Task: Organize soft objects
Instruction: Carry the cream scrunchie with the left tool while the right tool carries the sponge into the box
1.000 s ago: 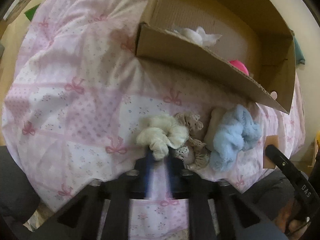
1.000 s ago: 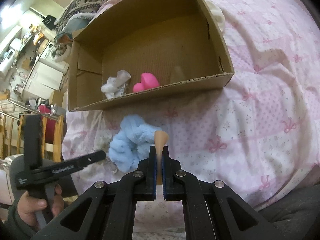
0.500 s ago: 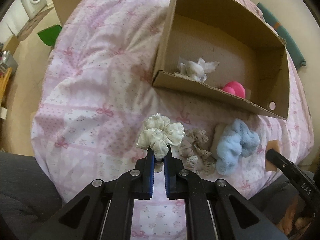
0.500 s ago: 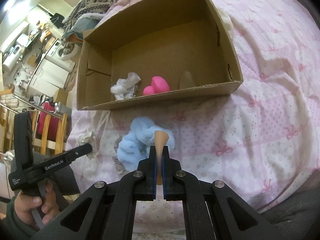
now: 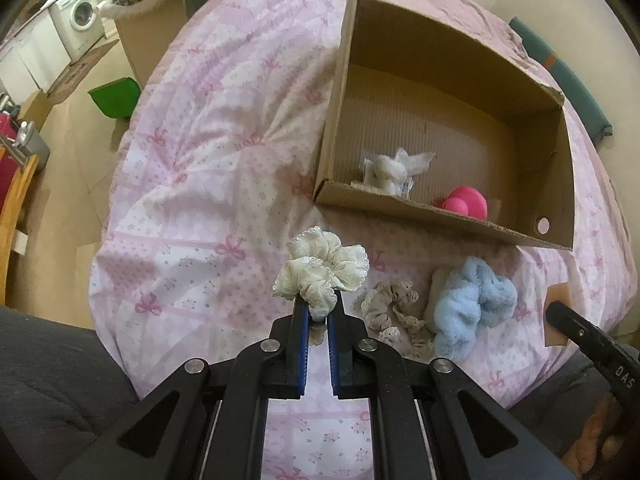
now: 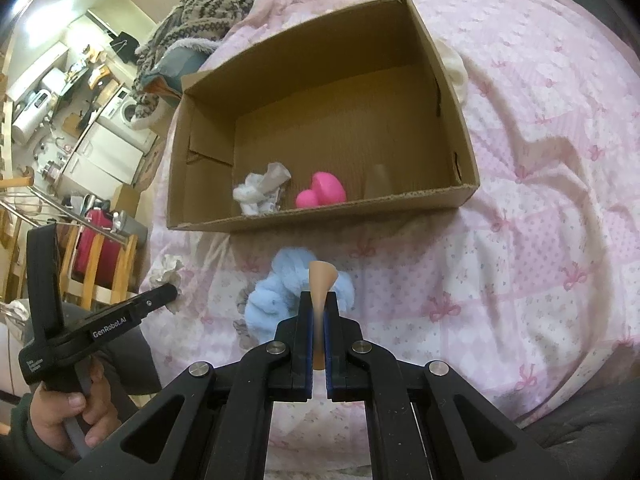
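- Gripping: the left gripper (image 5: pixel 318 312) has its blue-padded jaws closed on the lower fold of a cream lace-edged fabric scrunchie (image 5: pixel 322 272), which bunches out past the fingertips, on the near side of the open brown cardboard box (image 5: pixel 404 202).
- Gripping: the right gripper (image 6: pixel 319 312) is clamped on a thin tan wedge-shaped pad (image 6: pixel 321 278), whose flared end stands up past the fingertips, in front of the box's near wall (image 6: pixel 320 216).
- Fluffy light-blue scrunchie (image 5: pixel 468 304): lies on the pink bow-print quilt (image 5: pixel 192 184) just outside the box's near wall, right of the cream scrunchie; in the right wrist view it sits directly behind the held pad (image 6: pixel 276 292).
- Beige lace scrunchie (image 5: pixel 394 308): on the quilt between the cream and blue ones, touching the blue one's side.
- Inside the box, against the near wall: a white crumpled soft bundle (image 5: pixel 390 172) toward the left, and a bright pink rounded soft toy (image 6: pixel 322 190) just right of it.
- Off the bed, left of the box: a white washing machine (image 5: pixel 80 16) and a green bin (image 5: pixel 114 98).
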Available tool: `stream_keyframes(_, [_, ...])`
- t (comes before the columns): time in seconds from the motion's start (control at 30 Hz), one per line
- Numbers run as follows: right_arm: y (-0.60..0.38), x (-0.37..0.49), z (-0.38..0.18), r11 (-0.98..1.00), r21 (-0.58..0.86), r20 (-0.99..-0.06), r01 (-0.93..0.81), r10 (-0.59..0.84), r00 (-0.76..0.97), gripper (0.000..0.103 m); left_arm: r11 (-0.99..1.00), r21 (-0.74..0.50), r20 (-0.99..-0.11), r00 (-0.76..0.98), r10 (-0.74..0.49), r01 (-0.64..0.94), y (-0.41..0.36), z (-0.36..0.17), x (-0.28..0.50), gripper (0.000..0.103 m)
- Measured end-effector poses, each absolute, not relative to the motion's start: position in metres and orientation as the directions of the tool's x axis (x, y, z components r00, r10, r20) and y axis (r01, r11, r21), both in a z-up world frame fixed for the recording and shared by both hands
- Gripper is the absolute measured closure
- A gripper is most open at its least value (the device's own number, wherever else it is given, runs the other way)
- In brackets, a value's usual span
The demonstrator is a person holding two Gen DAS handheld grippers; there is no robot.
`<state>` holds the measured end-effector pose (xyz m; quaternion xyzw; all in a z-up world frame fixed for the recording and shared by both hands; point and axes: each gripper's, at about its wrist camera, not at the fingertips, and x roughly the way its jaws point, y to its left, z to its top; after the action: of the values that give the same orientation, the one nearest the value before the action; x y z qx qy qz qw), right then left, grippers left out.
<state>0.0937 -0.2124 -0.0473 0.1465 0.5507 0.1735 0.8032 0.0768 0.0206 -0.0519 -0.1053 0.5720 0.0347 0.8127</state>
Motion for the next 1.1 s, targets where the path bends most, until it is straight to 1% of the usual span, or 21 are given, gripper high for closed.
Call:
stream_keyframes(0.23, [-0.215,0.091,-0.033,0.894,0.428,-0.809,-0.135,0.445,0.383,0.097,0.972,-0.146,-0.904,0.423,-0.056,-0.184,0.023,-0.024,0.072,0.095])
stream_keyframes(0.43, [-0.224,0.092,-0.01,0.88,0.455,-0.764,-0.139,0.465,0.447,0.097,0.976,-0.157,-0.872,0.485,-0.064,-0.153,0.019,0.006,0.075,0.095])
stream_keyframes(0.7, [-0.234,0.113,0.02,0.868,0.476,-0.715,-0.146,0.478,0.511,0.097,0.983,-0.158,-0.83,0.553,-0.08,-0.095,0.01,0.046,0.106,0.095])
stream_keyframes(0.9, [-0.238,0.141,0.031,0.871,0.468,-0.703,-0.152,0.471,0.533,0.097,0.988,-0.141,-0.819,0.568,-0.083,-0.058,-0.003,0.057,0.138,0.095])
stream_keyframes(1.1, [-0.238,0.17,0.027,0.884,0.445,-0.715,-0.143,0.447,0.537,0.097,0.994,-0.109,-0.82,0.568,-0.073,-0.029,-0.014,0.048,0.167,0.095])
